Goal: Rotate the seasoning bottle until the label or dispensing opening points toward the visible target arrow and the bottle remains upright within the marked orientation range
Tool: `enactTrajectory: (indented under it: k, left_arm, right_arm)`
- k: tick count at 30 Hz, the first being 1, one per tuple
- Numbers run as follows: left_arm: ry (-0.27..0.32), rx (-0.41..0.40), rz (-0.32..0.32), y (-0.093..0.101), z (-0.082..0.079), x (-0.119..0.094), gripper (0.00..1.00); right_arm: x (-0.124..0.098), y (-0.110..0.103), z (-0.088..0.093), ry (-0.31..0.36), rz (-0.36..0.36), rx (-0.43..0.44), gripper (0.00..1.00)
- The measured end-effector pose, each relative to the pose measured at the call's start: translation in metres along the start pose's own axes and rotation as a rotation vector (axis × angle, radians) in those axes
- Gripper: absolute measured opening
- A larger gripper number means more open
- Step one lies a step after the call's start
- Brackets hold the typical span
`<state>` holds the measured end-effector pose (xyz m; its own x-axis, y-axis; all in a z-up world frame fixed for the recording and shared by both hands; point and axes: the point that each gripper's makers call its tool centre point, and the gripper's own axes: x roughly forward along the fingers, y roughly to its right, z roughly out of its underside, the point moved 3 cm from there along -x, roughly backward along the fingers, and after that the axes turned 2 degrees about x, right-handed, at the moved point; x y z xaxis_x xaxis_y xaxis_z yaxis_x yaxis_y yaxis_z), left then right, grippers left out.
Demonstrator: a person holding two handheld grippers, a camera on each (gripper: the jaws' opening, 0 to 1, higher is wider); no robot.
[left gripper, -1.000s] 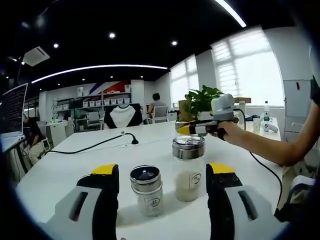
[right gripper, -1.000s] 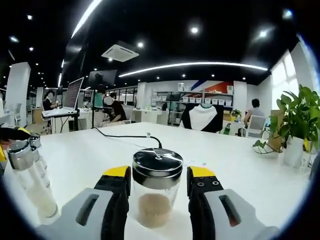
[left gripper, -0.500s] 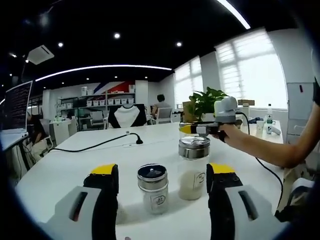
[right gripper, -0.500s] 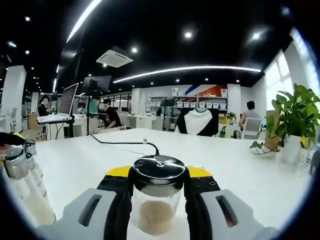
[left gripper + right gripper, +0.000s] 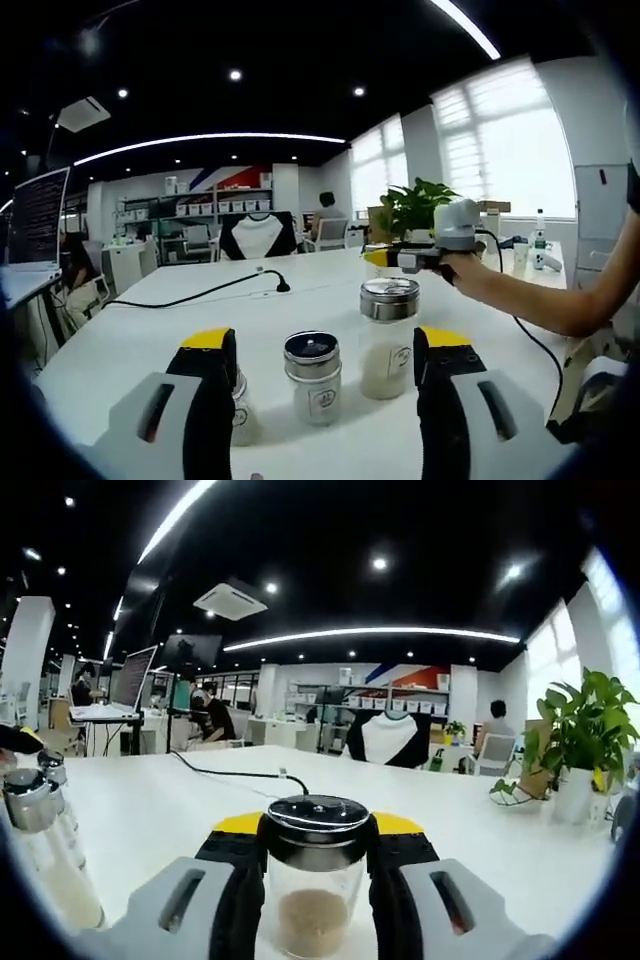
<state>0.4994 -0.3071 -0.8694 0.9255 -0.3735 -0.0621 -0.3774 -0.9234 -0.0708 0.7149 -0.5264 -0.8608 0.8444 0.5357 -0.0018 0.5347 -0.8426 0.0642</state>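
Two grippers are at work over the white desk (image 5: 150, 330), and the step in hand looks like the grasp that comes before the turn. In the right gripper view, the right gripper (image 5: 316, 852) has its fingers closed on a seasoning bottle (image 5: 316, 880), pressing the glass just under its metal cap while the bottle stands upright on the desk. The left gripper (image 5: 322, 352) has its fingers spread wide, gripping nothing, with a short bottle (image 5: 313, 378) and a taller bottle (image 5: 388, 338) standing between them but apart from both.

Next, I judge, comes a slow twist about the bottle's own axis, kept level so it does not tip (no target arrow or label is visible on the held bottle, so the stopping point cannot be judged).

From the left gripper view comes the outside look: the right gripper, held by a hand (image 5: 462, 268) beyond the taller bottle, plus a third small bottle (image 5: 240, 412) beside the left finger. Close detail of the grip itself belongs to the right gripper view, along with a potted plant (image 5: 572, 742) at the desk's far side.
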Motion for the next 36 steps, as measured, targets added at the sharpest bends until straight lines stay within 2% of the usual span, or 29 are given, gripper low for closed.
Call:
enactTrajectory:
  k: [6, 10, 23, 30, 36]
  left_arm:
    - [0.000, 0.000, 0.000, 0.001, 0.000, 0.000, 0.76]
    - [-0.008, -0.002, 0.015, 0.006, 0.004, 0.001, 0.76]
    - [-0.026, 0.002, 0.062, 0.022, 0.008, -0.002, 0.76]
    - [-0.024, 0.020, 0.112, 0.034, 0.007, -0.003, 0.76]
    - [-0.026, -0.003, 0.148, 0.043, 0.011, -0.004, 0.76]
  right_arm:
    - [-0.008, -0.005, -0.013, 0.031, 0.003, -0.003, 0.37]
    - [-0.013, -0.009, -0.010, 0.019, 0.013, -0.013, 0.37]
    - [-0.048, -0.021, -0.015, 0.046, 0.009, 0.037, 0.36]
    - [-0.068, -0.029, -0.018, 0.054, 0.010, 0.048, 0.37]
    - [-0.082, -0.039, -0.018, 0.057, -0.003, 0.066, 0.36]
